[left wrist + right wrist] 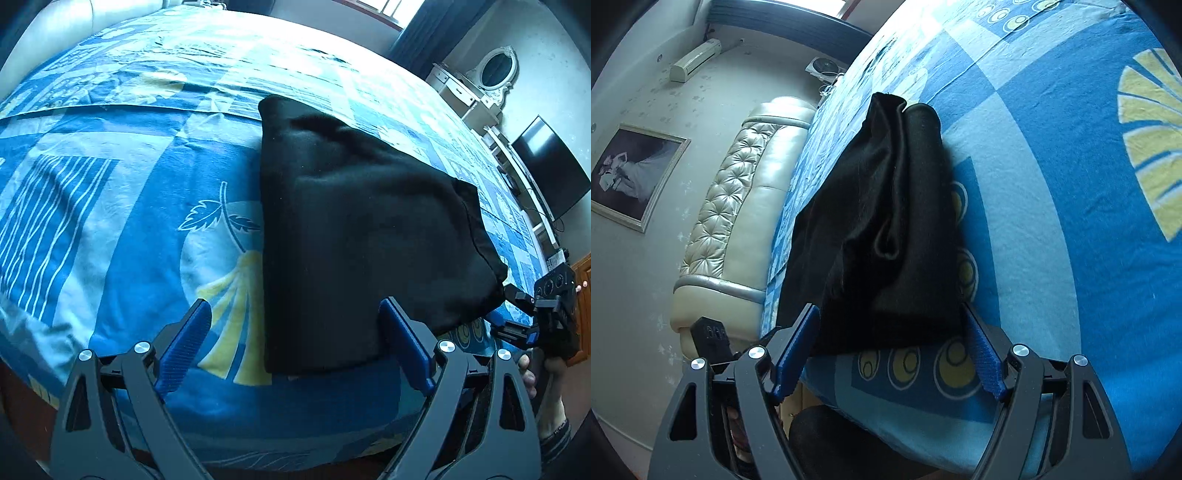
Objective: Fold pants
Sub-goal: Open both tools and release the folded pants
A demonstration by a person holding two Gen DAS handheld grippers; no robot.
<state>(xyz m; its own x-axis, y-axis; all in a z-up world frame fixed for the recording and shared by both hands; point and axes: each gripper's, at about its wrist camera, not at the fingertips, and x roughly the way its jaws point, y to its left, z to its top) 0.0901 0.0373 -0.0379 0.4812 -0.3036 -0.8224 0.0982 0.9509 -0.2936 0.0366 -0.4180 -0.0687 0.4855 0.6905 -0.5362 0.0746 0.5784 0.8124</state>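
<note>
The black pants [354,229] lie folded into a thick rectangle on the blue patterned bedsheet [129,192]. My left gripper [295,347] is open, its blue pads on either side of the pants' near left corner, holding nothing. My right gripper [888,358] is open at the bundle's near end, where the pants [886,221] show stacked layers. The right gripper also shows in the left wrist view [543,314] at the pants' right edge.
A cream tufted headboard [738,206] runs along the bed's end. A white dresser with an oval mirror [491,74] and a dark TV [550,166] stand by the wall. A framed picture [631,173] and an air conditioner [694,59] hang on the wall.
</note>
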